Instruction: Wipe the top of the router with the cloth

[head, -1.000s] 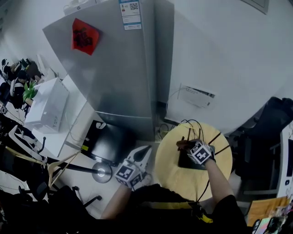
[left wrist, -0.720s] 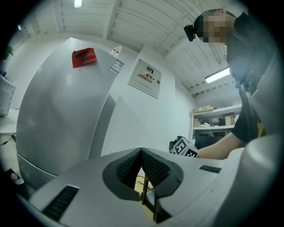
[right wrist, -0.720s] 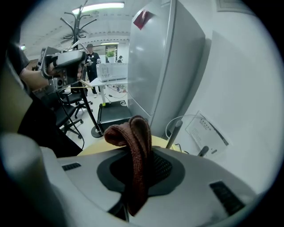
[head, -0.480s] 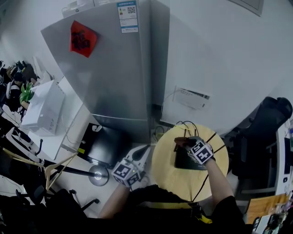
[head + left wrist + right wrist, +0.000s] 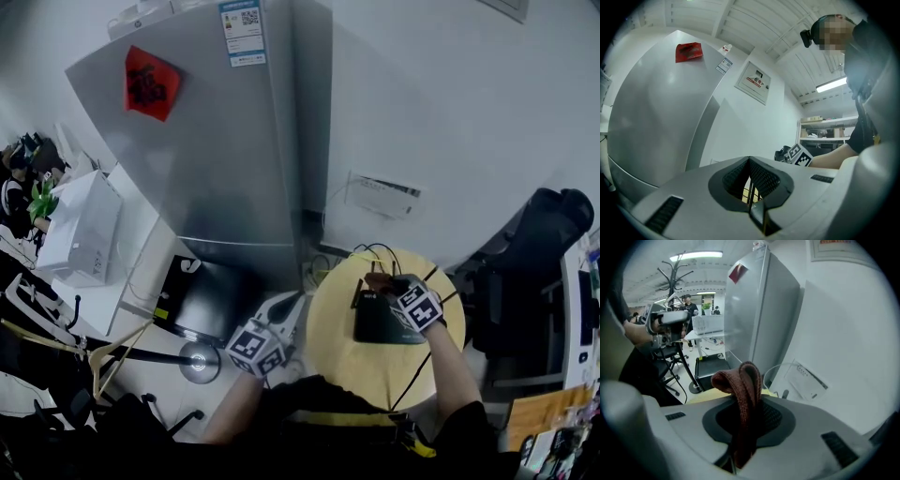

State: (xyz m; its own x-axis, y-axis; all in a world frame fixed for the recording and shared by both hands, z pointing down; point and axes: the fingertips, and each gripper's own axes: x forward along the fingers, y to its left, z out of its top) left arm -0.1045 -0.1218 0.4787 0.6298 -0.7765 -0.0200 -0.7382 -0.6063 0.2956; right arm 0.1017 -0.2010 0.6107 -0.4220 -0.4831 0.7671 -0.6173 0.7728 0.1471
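A black router (image 5: 375, 321) with thin antennas lies on a round yellow table (image 5: 342, 361). My right gripper (image 5: 382, 283) is over the router's far edge, shut on a reddish-brown cloth (image 5: 378, 278). In the right gripper view the cloth (image 5: 741, 380) loops up out of the shut jaws of that gripper (image 5: 749, 404). My left gripper (image 5: 287, 311) hangs off the table's left edge, away from the router. In the left gripper view this gripper (image 5: 750, 161) is shut with nothing in it, and the right gripper's marker cube (image 5: 799, 156) shows beyond.
A tall grey fridge (image 5: 225, 141) stands behind the table on the left, against a white wall with a small white box (image 5: 380, 195). Cables (image 5: 375, 253) trail off the table's far side. A black box (image 5: 202, 300) lies on the floor. A black chair (image 5: 534, 244) is to the right.
My right gripper has slid the cloth a little along the router's far side. The left gripper has stayed beside the table. The head view has shifted slightly.
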